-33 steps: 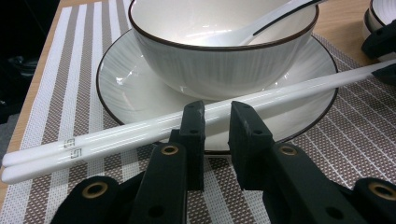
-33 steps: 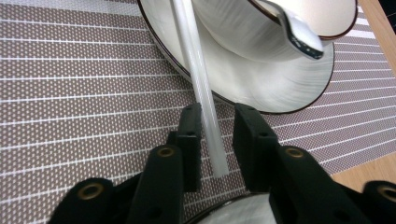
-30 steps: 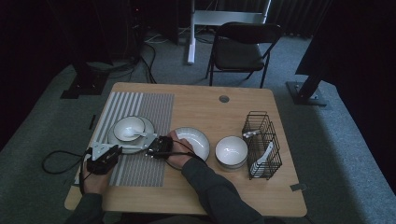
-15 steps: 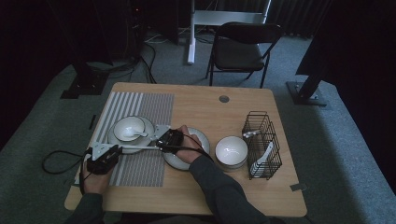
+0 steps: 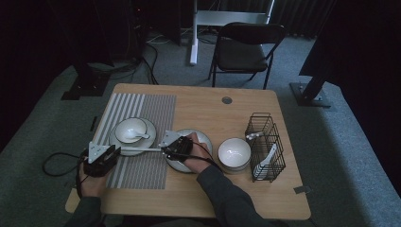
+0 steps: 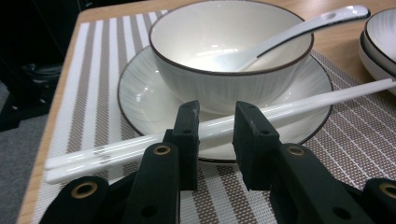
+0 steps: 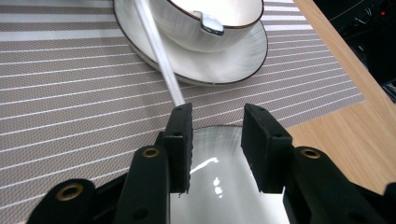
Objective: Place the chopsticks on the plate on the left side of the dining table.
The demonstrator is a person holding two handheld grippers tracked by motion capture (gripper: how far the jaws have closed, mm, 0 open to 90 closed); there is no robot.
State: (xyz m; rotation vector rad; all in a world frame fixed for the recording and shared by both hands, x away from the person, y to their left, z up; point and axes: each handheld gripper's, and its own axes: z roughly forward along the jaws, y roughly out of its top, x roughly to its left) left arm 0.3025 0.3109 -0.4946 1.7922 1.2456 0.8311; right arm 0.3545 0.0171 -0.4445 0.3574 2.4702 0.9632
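1. Since the earlier frame, the plate (image 5: 196, 142) under the right gripper (image 5: 176, 147) had slid left toward the striped placemat (image 5: 142, 109); the left gripper (image 5: 100, 158) had stayed at the mat's near left corner.
2. High view: white chopsticks (image 5: 139, 149) lay across the mat between the two grippers, over the near rim of the saucer (image 5: 150, 127) that carried a bowl (image 5: 130, 128) with a spoon. A second bowl (image 5: 234, 152) sat beside a black wire basket (image 5: 265, 142) on the wooden table (image 5: 227, 118).
3. Left gripper view: the left gripper (image 6: 215, 135) had its jaws spread — the chopsticks (image 6: 299, 102) ran crosswise just past the jaw tips, resting on the saucer (image 6: 140, 93) in front of the bowl (image 6: 224, 51), whose spoon (image 6: 299, 30) leaned over the rim.
4. Right gripper view: the right gripper (image 7: 215, 133) was also spread, hovering over the plate (image 7: 219, 182) at the mat's edge. The chopsticks (image 7: 159, 51) ran up from beside one jaw toward the saucer (image 7: 224, 65) — whether they touched that jaw I could not tell.
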